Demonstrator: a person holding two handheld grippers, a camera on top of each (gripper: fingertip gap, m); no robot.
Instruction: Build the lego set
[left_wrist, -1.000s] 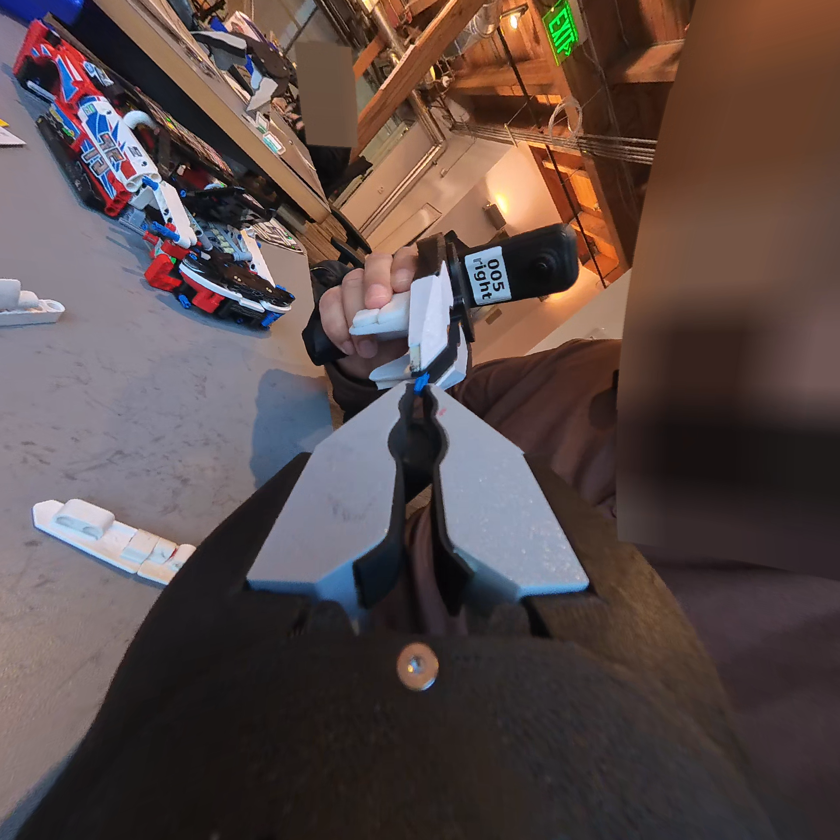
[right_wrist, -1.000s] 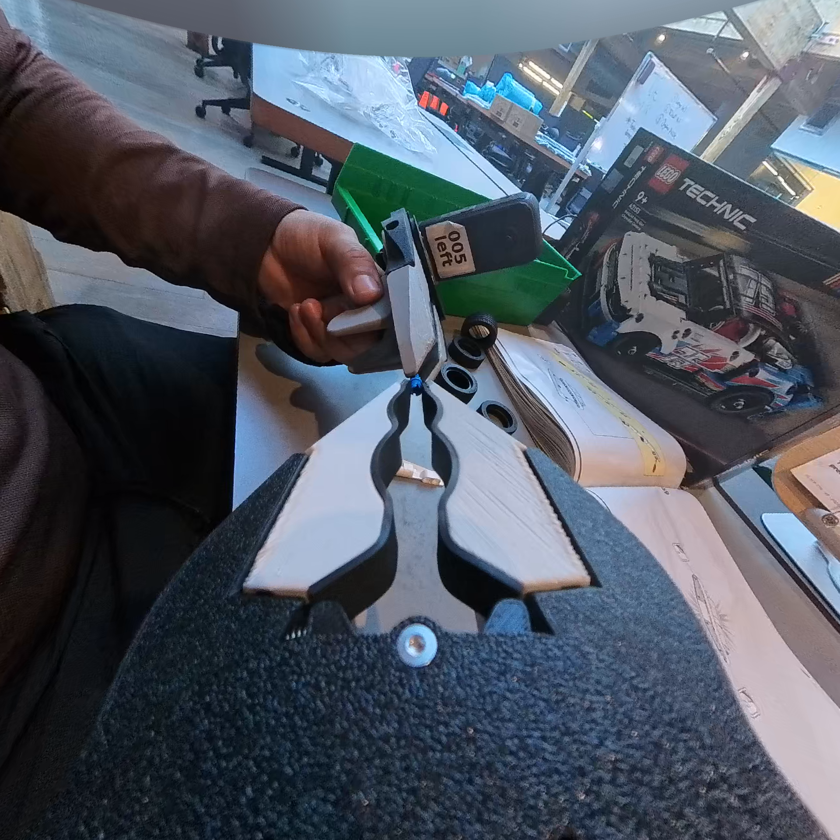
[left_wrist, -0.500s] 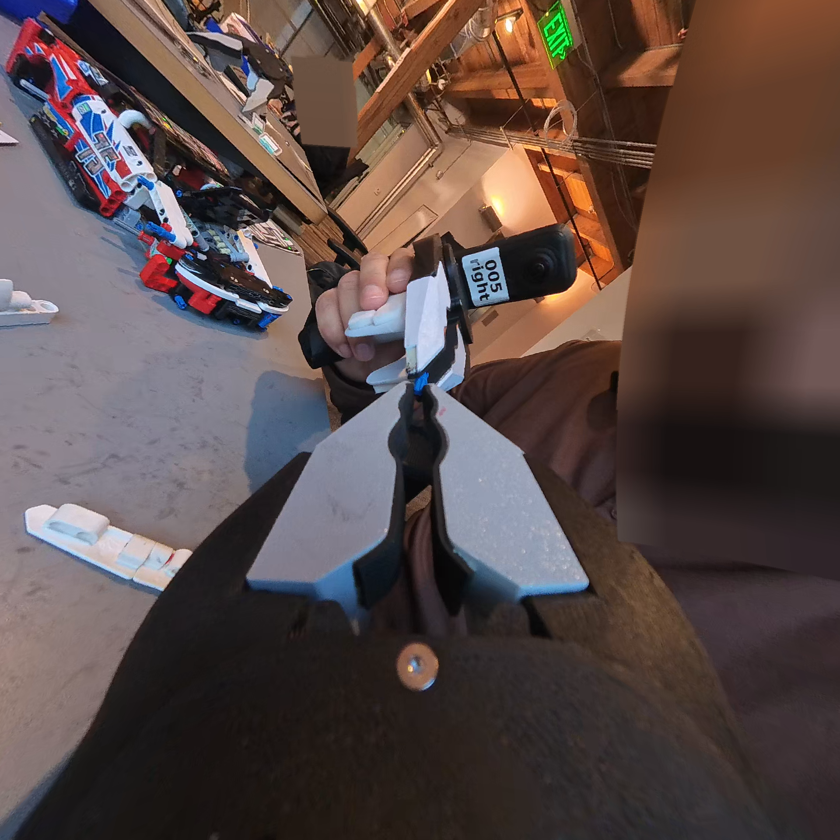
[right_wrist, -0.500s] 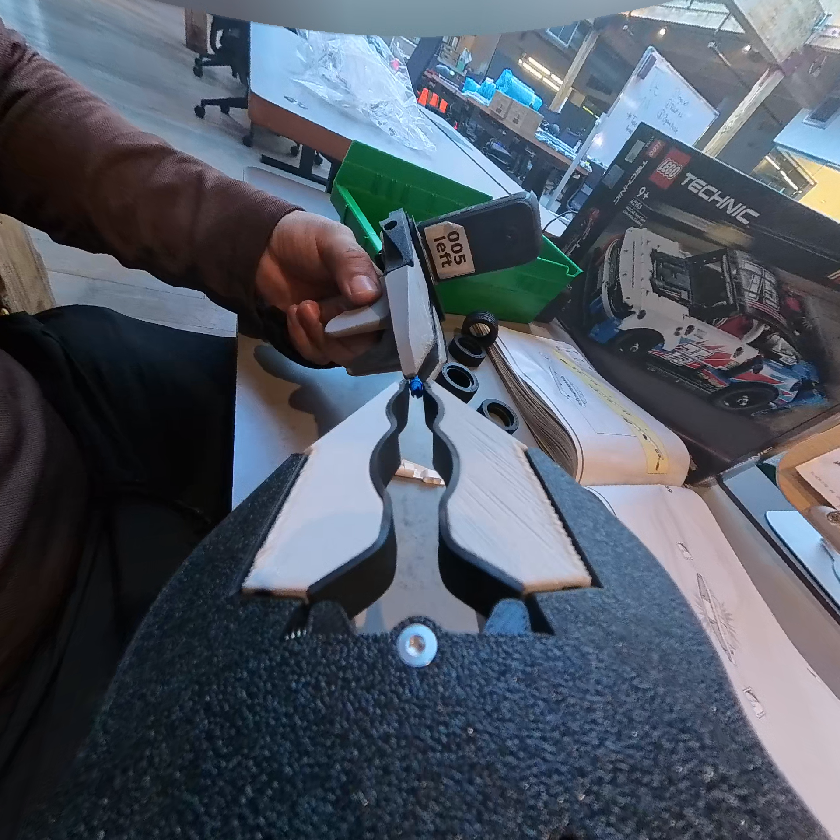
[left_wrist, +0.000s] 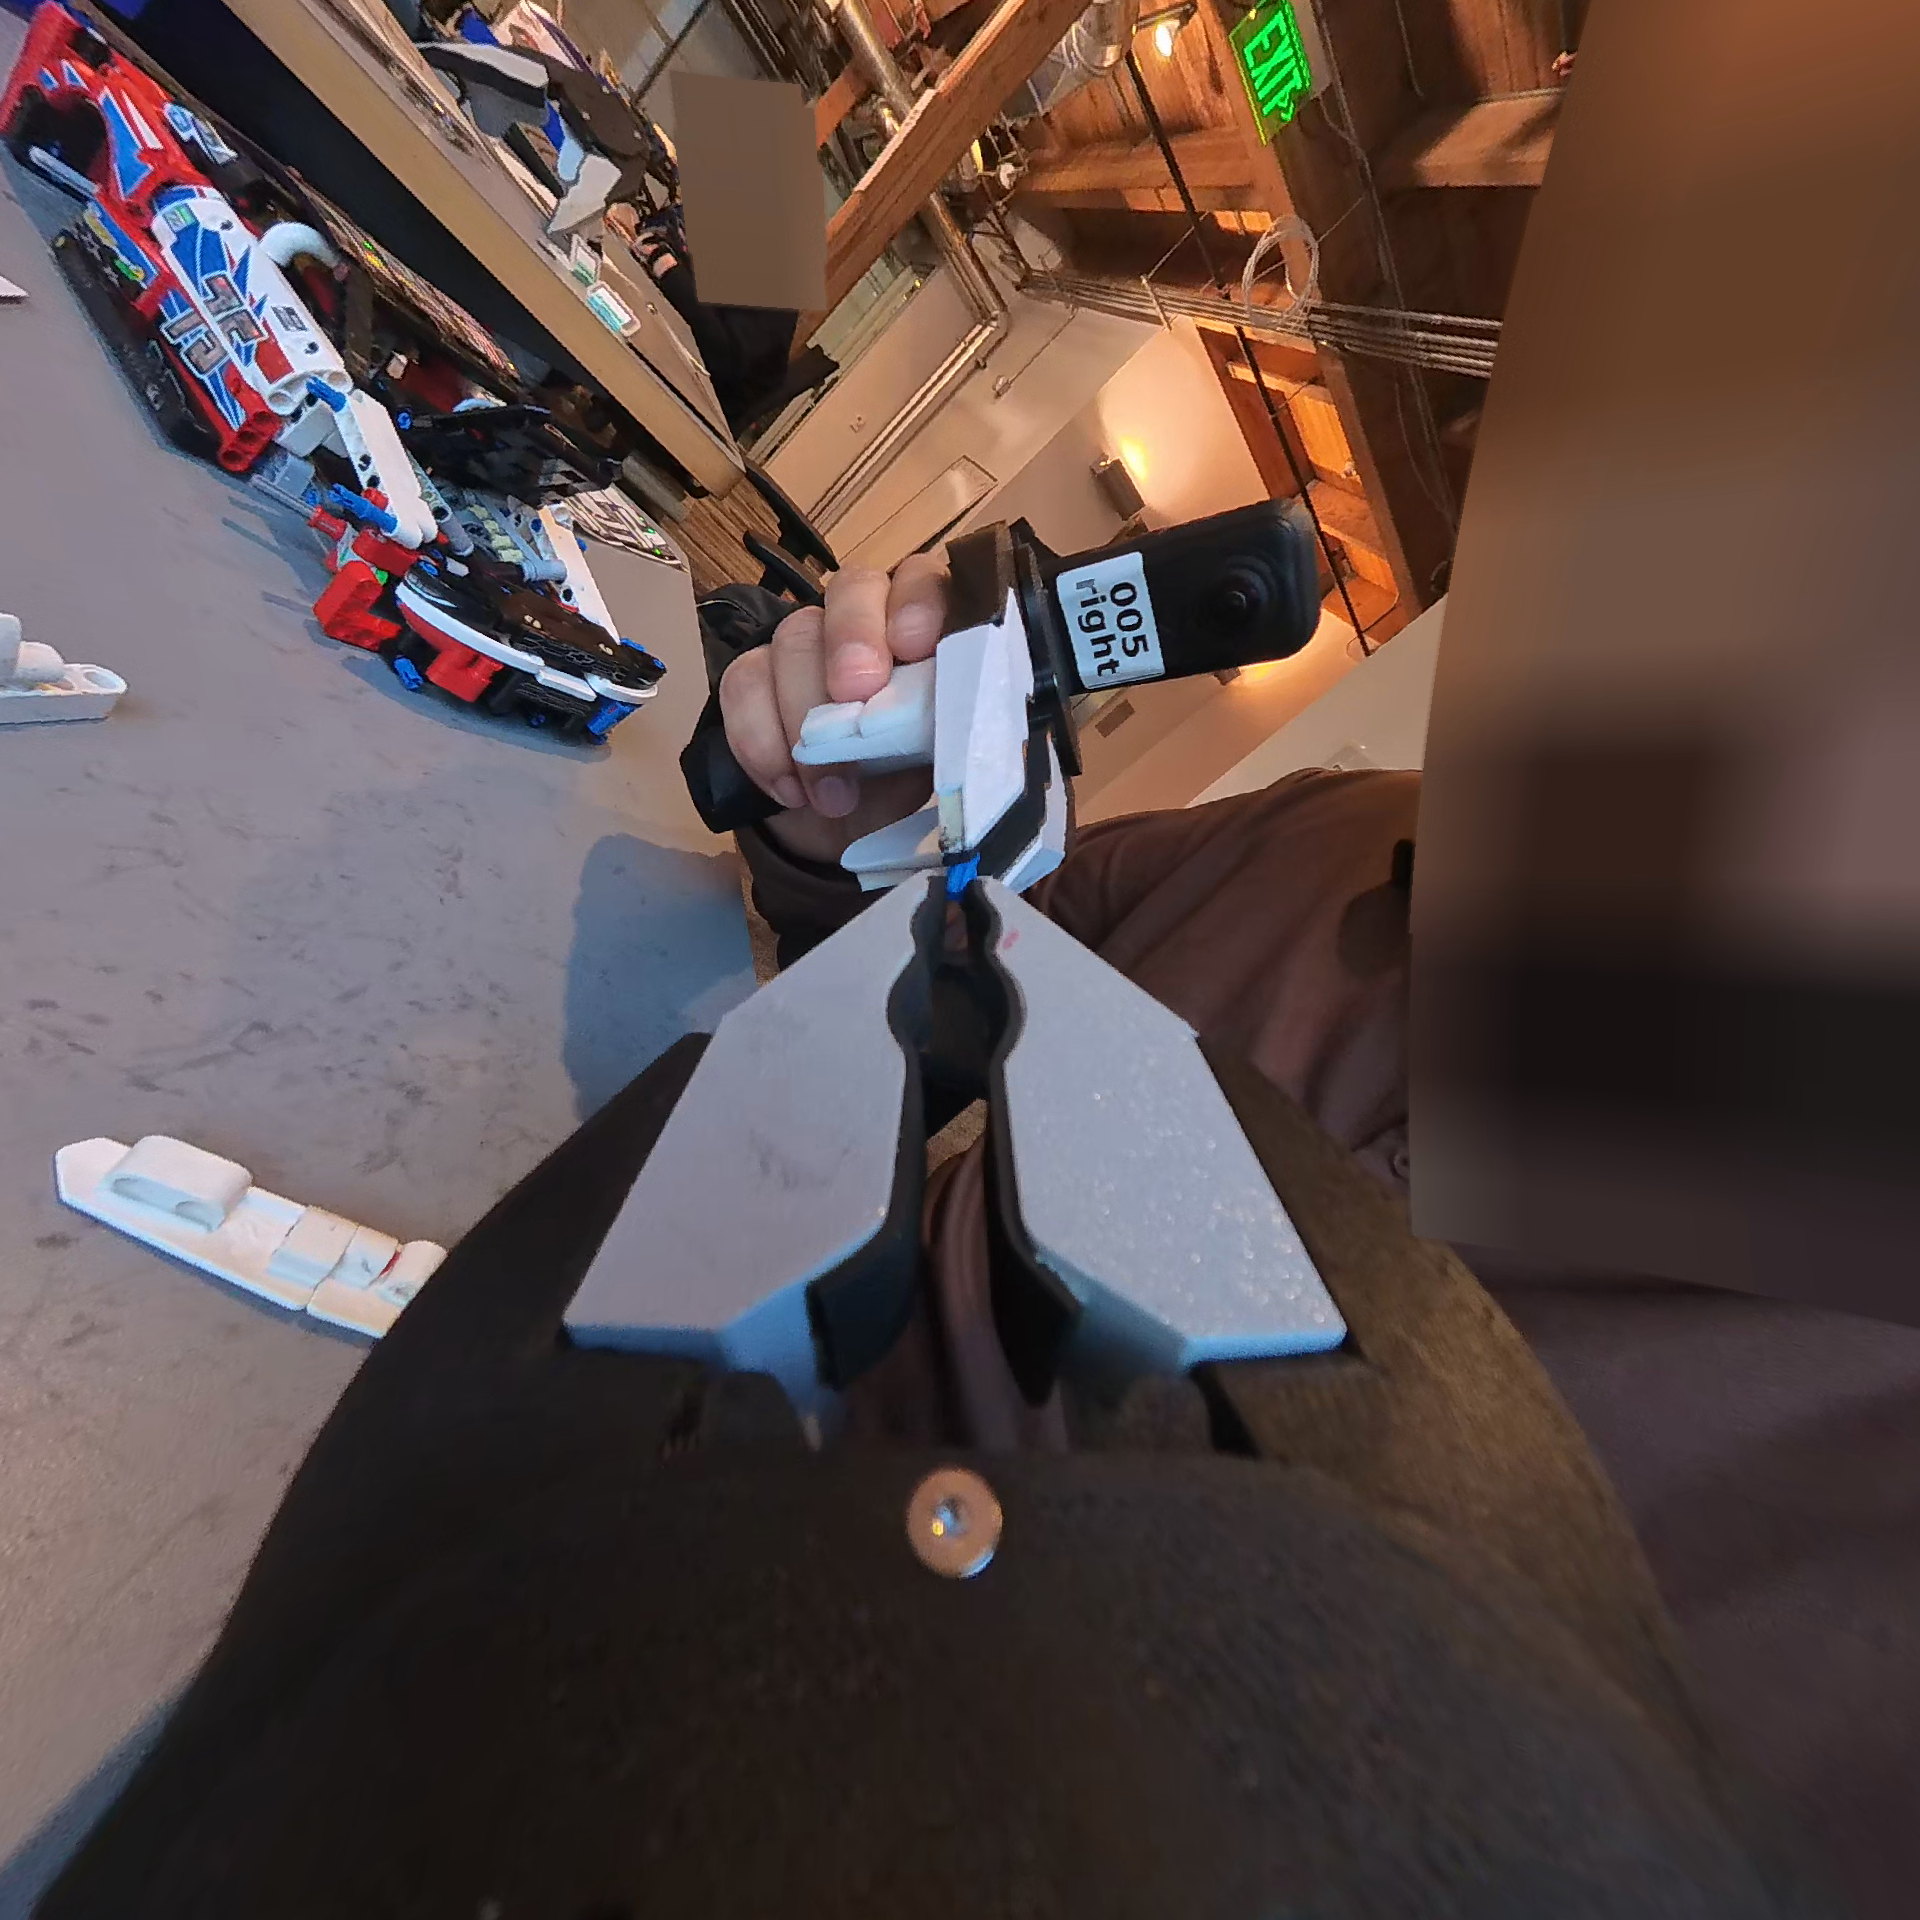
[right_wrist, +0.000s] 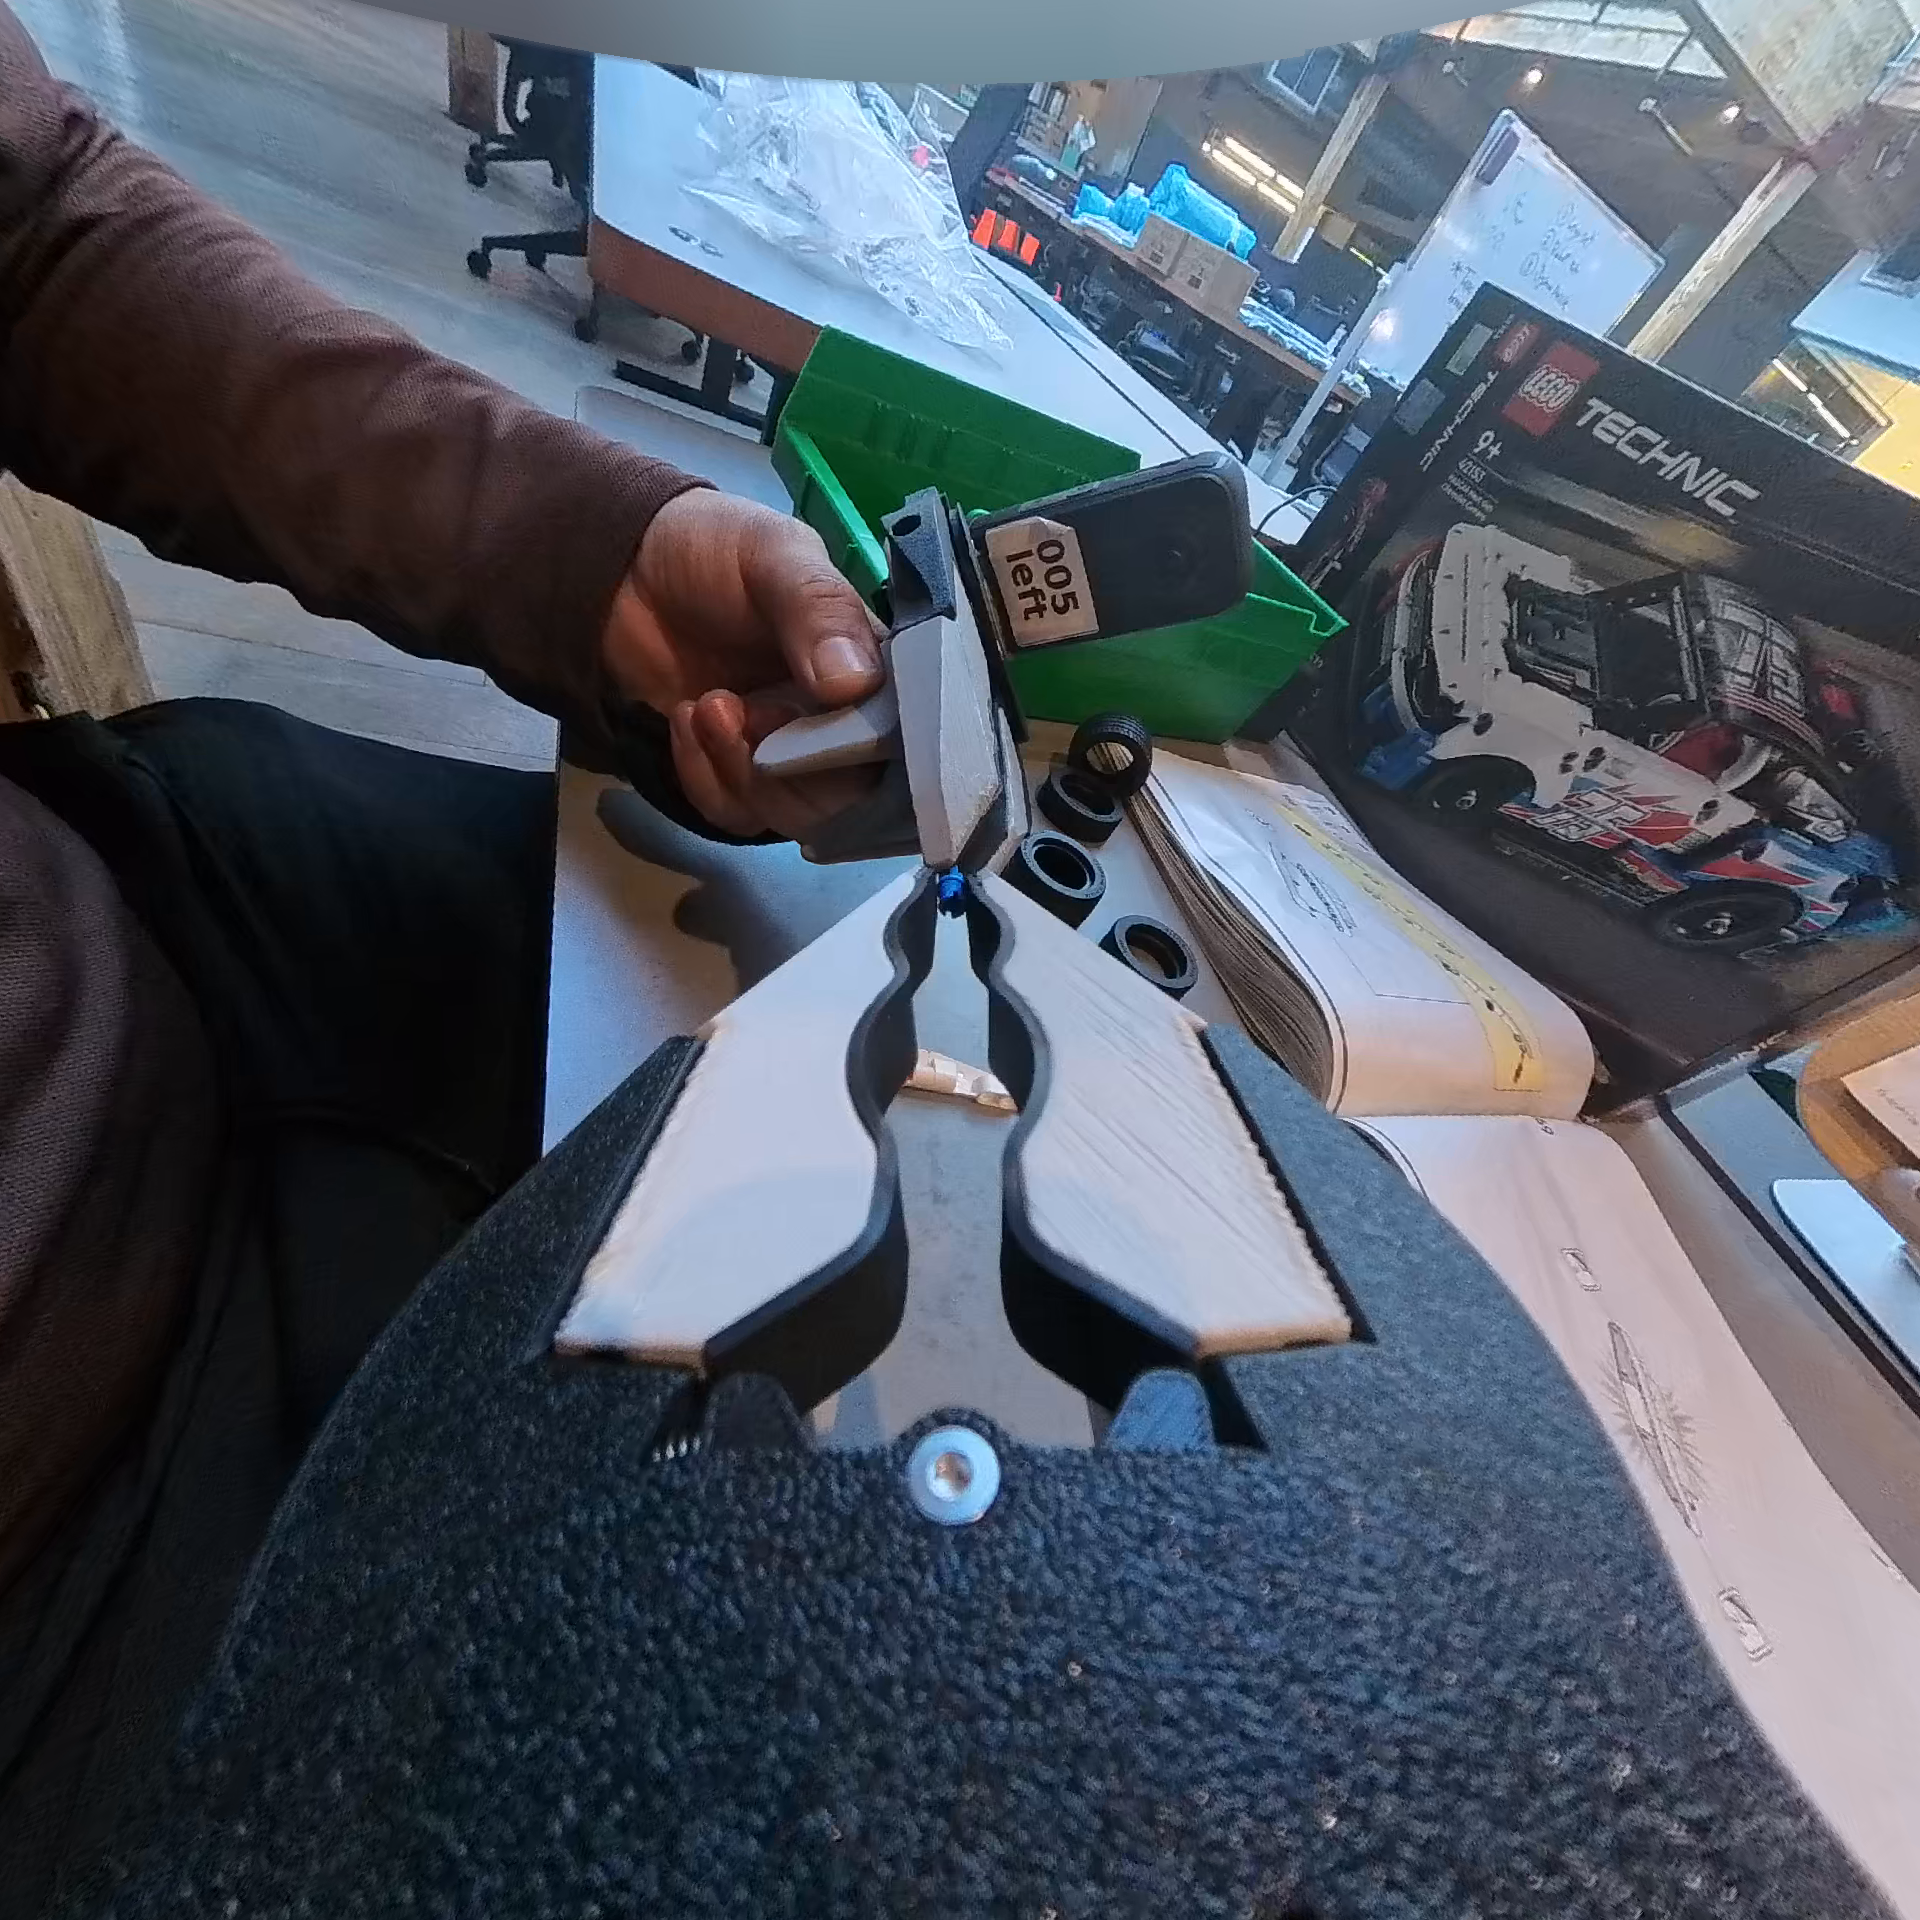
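Strong wide-angle bending toward every edge. Left wrist view: warm lamp glow at one o'clock, dim foreground. Right wrist view: cooler daylight, soft shadows on the table at nine o'clock.

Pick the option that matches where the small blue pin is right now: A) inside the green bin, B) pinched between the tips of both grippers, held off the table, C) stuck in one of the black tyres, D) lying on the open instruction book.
B: the blue pin sits where the jaws of the right gripper and the left gripper meet tip to tip, above the table.
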